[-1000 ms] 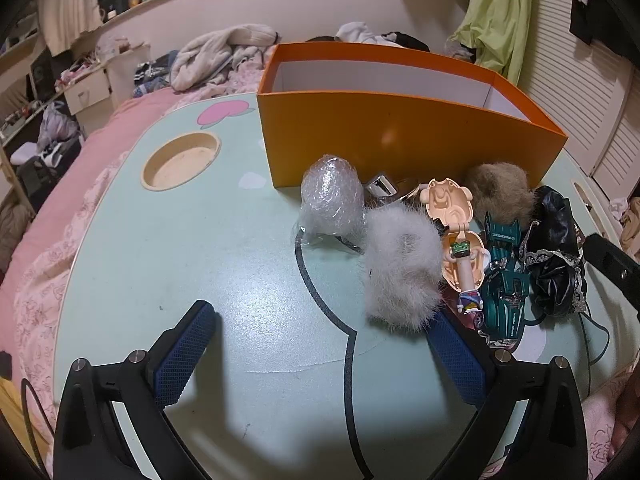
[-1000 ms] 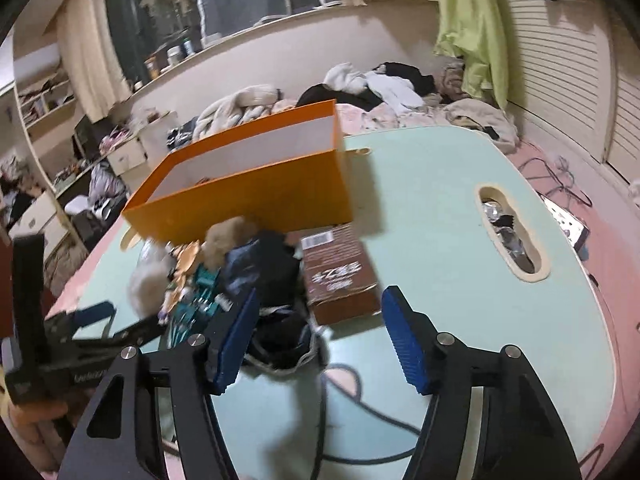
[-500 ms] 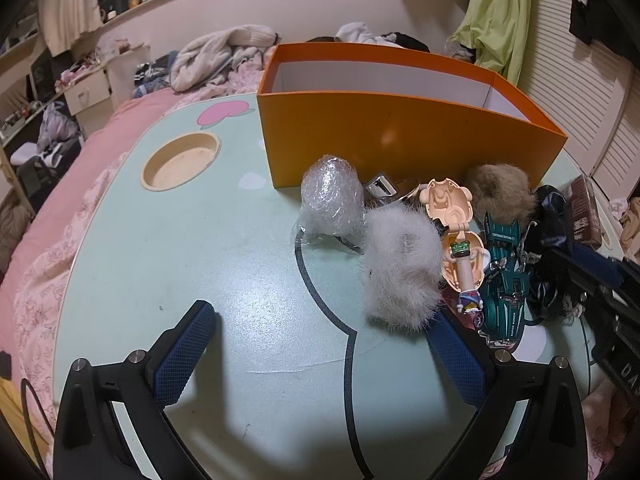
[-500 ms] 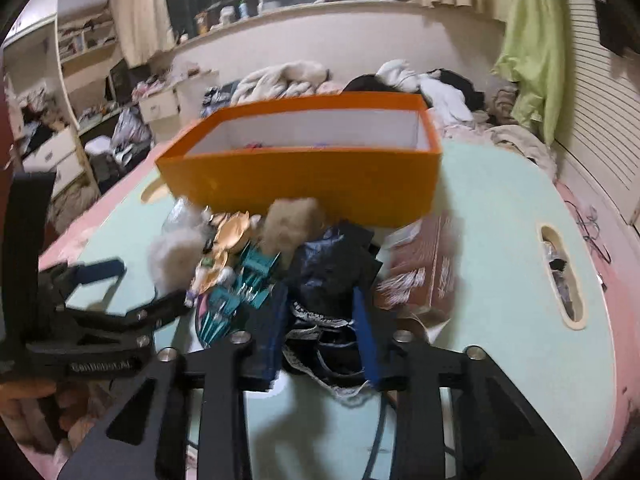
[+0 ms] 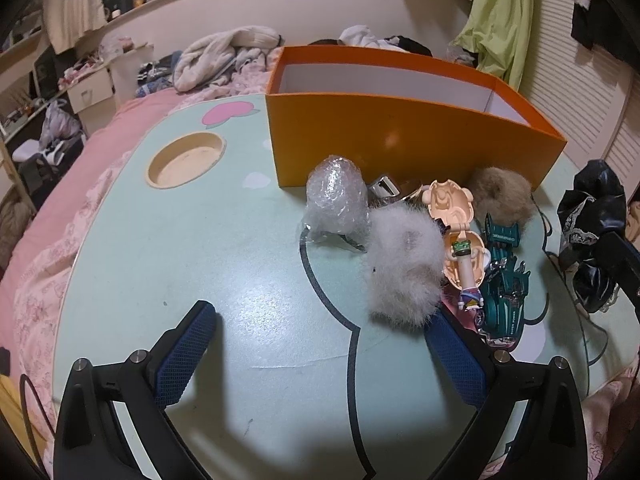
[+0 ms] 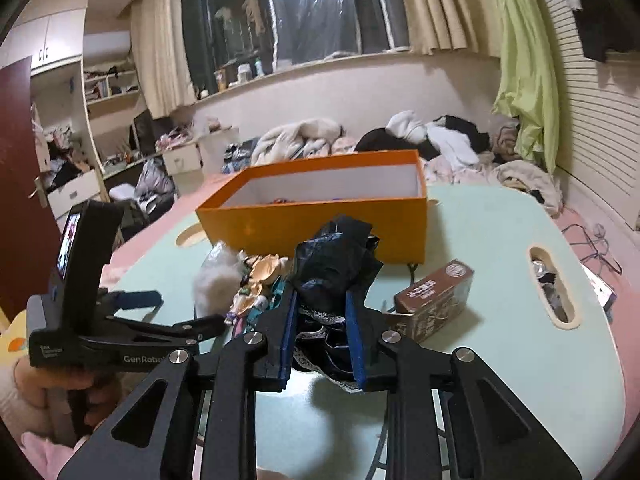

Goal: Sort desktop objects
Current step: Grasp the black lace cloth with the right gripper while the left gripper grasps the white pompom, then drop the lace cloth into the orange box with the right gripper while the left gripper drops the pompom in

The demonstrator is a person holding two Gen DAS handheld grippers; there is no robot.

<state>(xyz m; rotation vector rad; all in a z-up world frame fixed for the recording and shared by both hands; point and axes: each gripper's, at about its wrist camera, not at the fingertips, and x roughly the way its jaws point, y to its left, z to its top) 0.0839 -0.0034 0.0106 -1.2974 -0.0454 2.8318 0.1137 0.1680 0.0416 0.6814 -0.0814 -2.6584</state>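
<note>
Smooth mint table (image 5: 168, 264); right tool (image 6: 322, 334) closing on crinkly black bundle (image 6: 336, 268); left tool (image 5: 320, 356) spread.

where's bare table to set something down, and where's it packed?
Free: table between the round recess and the white pompom; also between the brown carton and the slot cutout. Crowded: toys, pompoms and bubble-wrap bundle along the orange box front.

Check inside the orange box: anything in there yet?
Right wrist view: orange box shows white inner walls and a few small coloured bits peeking just above the near rim; what they are is unclear. Its floor is hidden by the front wall. Left wrist view shows only bare white walls.
</note>
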